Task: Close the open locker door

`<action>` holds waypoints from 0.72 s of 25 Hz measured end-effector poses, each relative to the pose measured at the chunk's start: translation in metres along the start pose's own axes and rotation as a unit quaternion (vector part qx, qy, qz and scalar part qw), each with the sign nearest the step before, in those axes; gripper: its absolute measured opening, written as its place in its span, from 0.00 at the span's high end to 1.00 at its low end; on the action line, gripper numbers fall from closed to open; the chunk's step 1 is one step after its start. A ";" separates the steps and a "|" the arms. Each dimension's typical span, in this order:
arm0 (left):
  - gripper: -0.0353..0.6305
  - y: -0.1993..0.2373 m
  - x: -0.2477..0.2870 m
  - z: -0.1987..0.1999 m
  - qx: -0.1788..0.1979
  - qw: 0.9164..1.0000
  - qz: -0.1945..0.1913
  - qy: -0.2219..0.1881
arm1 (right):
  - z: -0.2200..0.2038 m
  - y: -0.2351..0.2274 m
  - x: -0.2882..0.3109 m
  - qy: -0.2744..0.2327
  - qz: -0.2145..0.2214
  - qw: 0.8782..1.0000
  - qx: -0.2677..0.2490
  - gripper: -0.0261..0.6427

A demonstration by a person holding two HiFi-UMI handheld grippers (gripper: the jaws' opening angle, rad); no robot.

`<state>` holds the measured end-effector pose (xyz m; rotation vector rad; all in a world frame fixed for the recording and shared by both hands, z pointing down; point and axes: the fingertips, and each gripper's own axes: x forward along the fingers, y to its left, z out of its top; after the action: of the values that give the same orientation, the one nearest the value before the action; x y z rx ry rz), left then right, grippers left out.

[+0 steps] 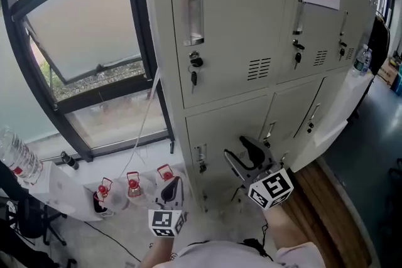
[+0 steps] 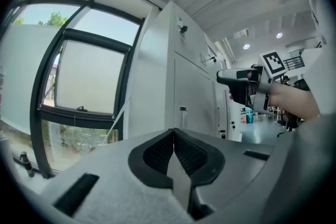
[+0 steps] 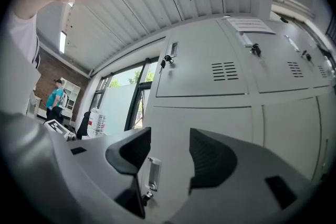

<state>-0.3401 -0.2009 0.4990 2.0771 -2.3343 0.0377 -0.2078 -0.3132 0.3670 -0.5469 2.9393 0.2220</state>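
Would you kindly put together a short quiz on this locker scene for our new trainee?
1. True or false: the jaws of the left gripper are together, with nothing between them.
2. Pick one. The right gripper is: A) open and holding nothing; B) shut on a locker handle; C) shut on a water bottle.
3. Fill in the gap: in the head view, a small dark ___ hangs from the lock of the cream metal top-left locker door.

Key: 1 true; 2 A; 3 key.
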 end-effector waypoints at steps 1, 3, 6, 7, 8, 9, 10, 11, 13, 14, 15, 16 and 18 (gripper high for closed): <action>0.93 -0.008 0.003 -0.001 0.000 1.000 -0.007 0.001 | -0.007 -0.005 -0.010 0.009 -0.013 1.000 -0.005 0.64; 0.93 -0.024 0.011 -0.001 0.001 1.000 -0.022 0.003 | -0.022 -0.013 -0.029 0.028 -0.038 0.999 -0.019 0.64; 0.93 -0.051 0.022 0.001 0.000 0.999 -0.048 0.003 | -0.043 -0.025 -0.061 0.050 -0.070 0.996 -0.007 0.64; 0.93 -0.060 0.026 0.002 0.000 0.998 -0.057 0.002 | -0.050 -0.031 -0.072 0.056 -0.084 0.995 0.001 0.64; 0.93 -0.070 0.030 0.003 0.000 0.998 -0.066 0.001 | -0.057 -0.037 -0.084 0.061 -0.098 0.993 0.009 0.64; 0.93 -0.080 0.034 0.003 0.000 0.997 -0.075 0.000 | -0.064 -0.043 -0.096 0.066 -0.114 0.991 0.016 0.64; 0.93 -0.090 0.038 0.003 0.001 0.996 -0.085 0.001 | -0.071 -0.049 -0.108 0.071 -0.128 0.989 0.022 0.64; 0.93 -0.100 0.042 0.003 0.003 0.995 -0.095 0.001 | -0.077 -0.055 -0.120 0.076 -0.142 0.987 0.029 0.64; 0.93 -0.120 0.048 0.000 0.005 0.994 -0.113 0.004 | -0.089 -0.064 -0.143 0.086 -0.164 0.982 0.043 0.64; 0.93 -0.129 0.051 0.000 0.005 0.993 -0.122 0.006 | -0.094 -0.069 -0.155 0.090 -0.174 0.979 0.050 0.64; 0.93 -0.138 0.053 -0.001 0.005 0.992 -0.130 0.006 | -0.098 -0.073 -0.166 0.094 -0.186 0.977 0.055 0.65; 0.93 -0.146 0.056 -0.001 0.004 0.991 -0.136 0.006 | -0.101 -0.078 -0.176 0.095 -0.199 0.974 0.057 0.67; 0.93 -0.162 0.061 -0.002 0.003 0.989 -0.149 0.007 | -0.104 -0.087 -0.198 0.089 -0.229 0.968 0.057 0.75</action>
<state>-0.1859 -0.2801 0.5035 2.3948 -1.9912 0.0536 -0.0054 -0.3425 0.4913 -1.2581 2.8572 -0.0524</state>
